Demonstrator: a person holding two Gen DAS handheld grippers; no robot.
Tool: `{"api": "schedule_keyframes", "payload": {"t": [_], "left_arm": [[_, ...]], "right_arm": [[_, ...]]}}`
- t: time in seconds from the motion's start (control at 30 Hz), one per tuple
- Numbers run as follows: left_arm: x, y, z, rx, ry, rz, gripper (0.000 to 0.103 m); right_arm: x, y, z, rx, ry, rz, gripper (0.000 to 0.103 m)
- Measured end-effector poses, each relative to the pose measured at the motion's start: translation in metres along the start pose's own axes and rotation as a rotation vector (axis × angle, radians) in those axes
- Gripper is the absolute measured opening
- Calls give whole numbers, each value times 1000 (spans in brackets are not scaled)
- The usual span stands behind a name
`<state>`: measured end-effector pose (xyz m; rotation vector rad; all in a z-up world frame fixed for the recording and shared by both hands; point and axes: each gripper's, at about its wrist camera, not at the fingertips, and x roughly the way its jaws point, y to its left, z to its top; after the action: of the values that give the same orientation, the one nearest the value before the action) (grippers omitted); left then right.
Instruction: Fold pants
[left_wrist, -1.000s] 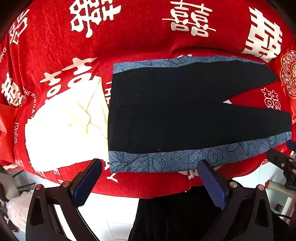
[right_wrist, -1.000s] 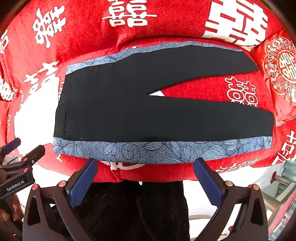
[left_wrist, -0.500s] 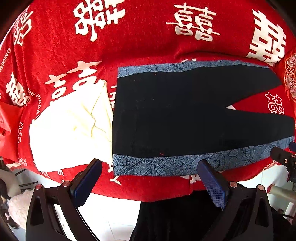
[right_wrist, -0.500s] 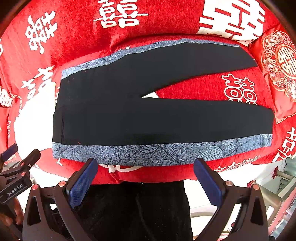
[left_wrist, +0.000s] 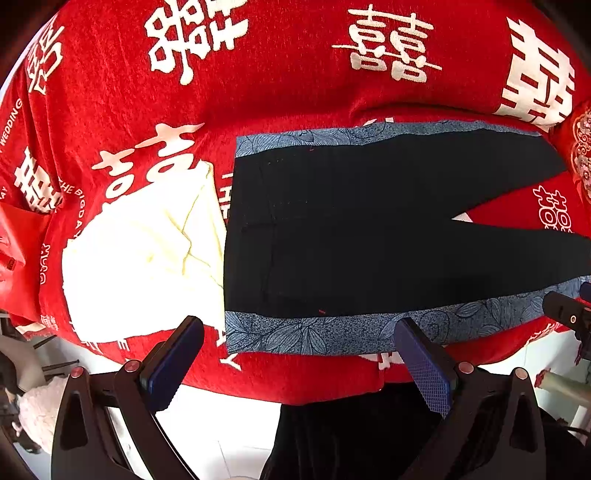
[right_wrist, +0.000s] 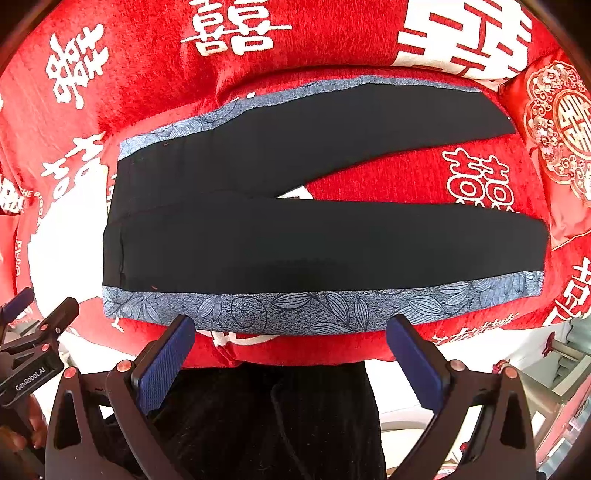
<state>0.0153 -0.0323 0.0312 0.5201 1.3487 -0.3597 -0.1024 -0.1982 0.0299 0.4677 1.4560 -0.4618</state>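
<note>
Black pants (left_wrist: 351, 229) (right_wrist: 295, 229) with blue leaf-patterned side stripes lie flat on the red cloth, waist to the left, legs spread in a V to the right. In the left wrist view my left gripper (left_wrist: 299, 354) hovers open just before the near stripe at the waist end, holding nothing. My right gripper (right_wrist: 291, 350) is open too, poised before the near leg's stripe (right_wrist: 314, 306), apart from the fabric. Part of the right gripper (left_wrist: 569, 314) shows at the left view's right edge, and the left gripper (right_wrist: 33, 332) at the right view's left edge.
A folded cream garment (left_wrist: 144, 262) lies left of the waist, touching it. The red cloth with white characters (left_wrist: 295, 74) covers the whole surface; its near edge curves just in front of the fingers. A person's dark trousers (right_wrist: 266, 424) stand below. A red patterned cushion (right_wrist: 561, 140) sits far right.
Both grippers have edged forward and down toward the near stripe; the pants loom slightly larger. The pants have not moved and both grippers stay open.
</note>
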Motion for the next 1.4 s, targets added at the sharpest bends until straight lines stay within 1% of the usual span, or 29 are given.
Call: {"api": "schedule_keyframes", "payload": {"t": [0.47,0.63,0.83,0.93,1.0,1.07,1.13,1.2,1.23,1.27,1.33,1.37,1.4], "left_arm": [[5,-11,11,-19,49,26,103],[6,-15,10,-93,90,24,103],[3,-29,9,-184,102,50,103],[4,-35,9,-217,111,52,103],[5,-39,9,-224,119,47,103],[6,-41,9,-214,115,38,103],[9,-41,9,-199,112,28,103],[15,-38,9,-196,101,-8,103],[22,-34,8,-199,97,-40,103],[27,-30,7,-205,96,-66,103],[43,-19,1,-230,92,-132,103],[50,-14,-3,-243,87,-154,103],[57,-9,-7,-258,80,-176,103]], "right_arm": [[8,-12,8,-23,39,21,103],[10,-24,11,-68,65,28,103],[17,-41,19,-117,100,55,103],[21,-45,24,-153,99,43,103],[21,-47,27,-154,93,34,103],[19,-51,27,-131,82,46,103],[19,-54,26,-106,64,69,103],[21,-54,22,-87,37,102,103],[22,-55,19,-70,23,135,103],[25,-56,16,-49,13,171,103],[37,-60,6,23,0,279,103],[49,-63,0,67,13,343,103],[57,-66,-4,98,23,382,103]]}}
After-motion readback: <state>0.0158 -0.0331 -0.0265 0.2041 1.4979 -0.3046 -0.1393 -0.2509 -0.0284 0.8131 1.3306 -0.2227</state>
